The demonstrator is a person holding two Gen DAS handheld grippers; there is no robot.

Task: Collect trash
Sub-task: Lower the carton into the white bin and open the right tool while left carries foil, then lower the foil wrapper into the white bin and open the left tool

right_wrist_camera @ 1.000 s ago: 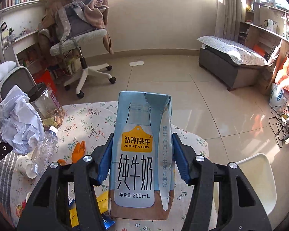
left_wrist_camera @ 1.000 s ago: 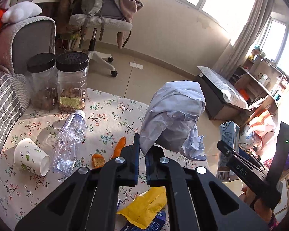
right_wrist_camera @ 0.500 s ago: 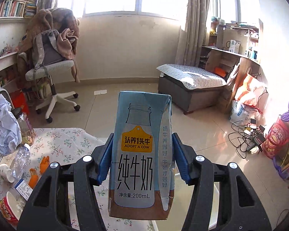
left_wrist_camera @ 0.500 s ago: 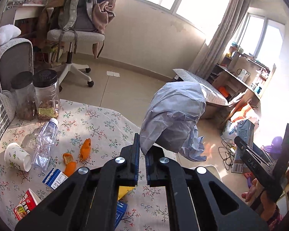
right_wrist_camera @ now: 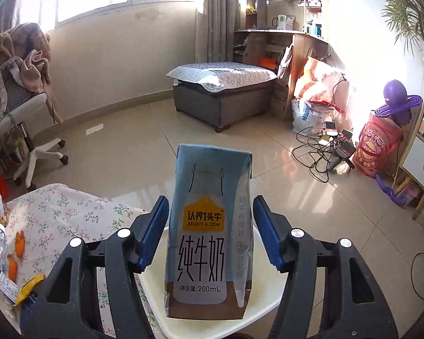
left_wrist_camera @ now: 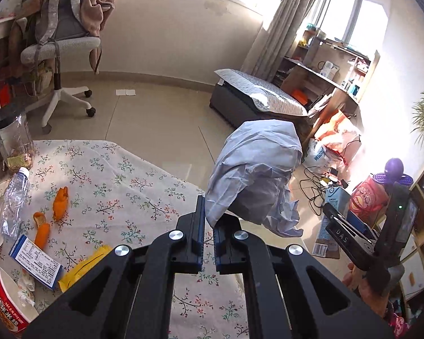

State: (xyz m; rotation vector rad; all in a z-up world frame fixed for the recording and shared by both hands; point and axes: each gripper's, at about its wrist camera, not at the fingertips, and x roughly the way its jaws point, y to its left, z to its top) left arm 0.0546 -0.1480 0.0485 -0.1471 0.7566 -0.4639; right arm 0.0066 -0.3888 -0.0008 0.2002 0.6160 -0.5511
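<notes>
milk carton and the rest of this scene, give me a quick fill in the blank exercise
1. The left tool is shut on a crumpled ball of ____.
2. The milk carton sits between the right tool's ____ pads.
3. Below the carton is a ____ bin.
4. Orange ____ lies on the floral tablecloth.

Missing words: paper; blue; white; peel

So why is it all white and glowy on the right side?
Sun glare: in the left wrist view it washes out the wall beside the shelves; in the right wrist view it whitens the wall behind the plant, while the milk carton stays sharp.
</notes>
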